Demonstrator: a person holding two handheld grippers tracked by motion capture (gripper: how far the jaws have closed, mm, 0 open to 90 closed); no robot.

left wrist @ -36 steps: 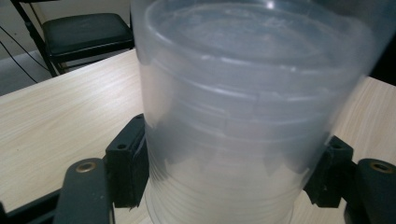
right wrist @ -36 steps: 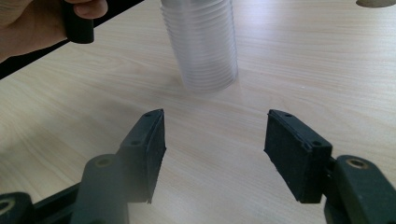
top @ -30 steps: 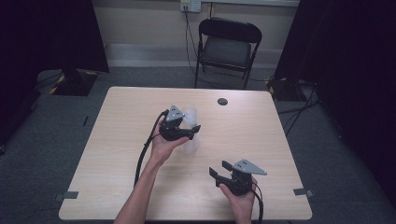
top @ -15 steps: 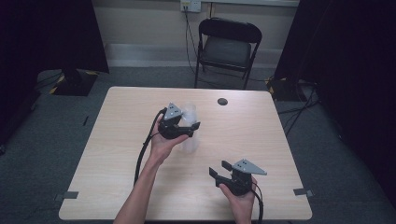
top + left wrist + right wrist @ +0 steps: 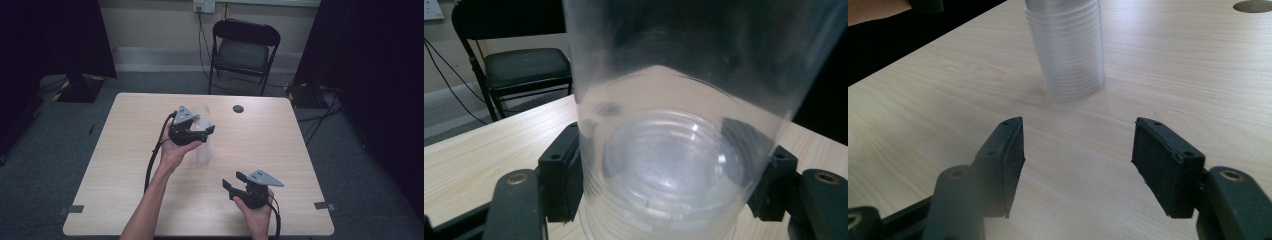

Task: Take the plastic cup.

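Left gripper (image 5: 202, 131) clamped on the cup stack (image 5: 204, 145)

The clear stack stands mid-table (image 5: 125, 165), the jaws having just closed onto its sides. The right gripper (image 5: 231, 180) hovers near the front edge, jaws wide and empty, facing the stack.

Your left gripper (image 5: 200, 131) clamps a stack of clear plastic cups (image 5: 664, 150): thin, glossy, translucent, with fine ribbing round the walls (the same ribs show in your right gripper view). Its jaw pads read as matt black plastic or rubber, slightly grainy. Your right gripper (image 5: 1078, 155) carries the same matt black pads, with small brass-coloured metal fasteners at the finger bases. The grey three-cornered plates on top look like flat, dull plastic or metal; which one cannot be told. The table (image 5: 125, 175) is pale wood-grain laminate, smooth with a low sheen. The far chair (image 5: 243, 50) has a dark matt seat.
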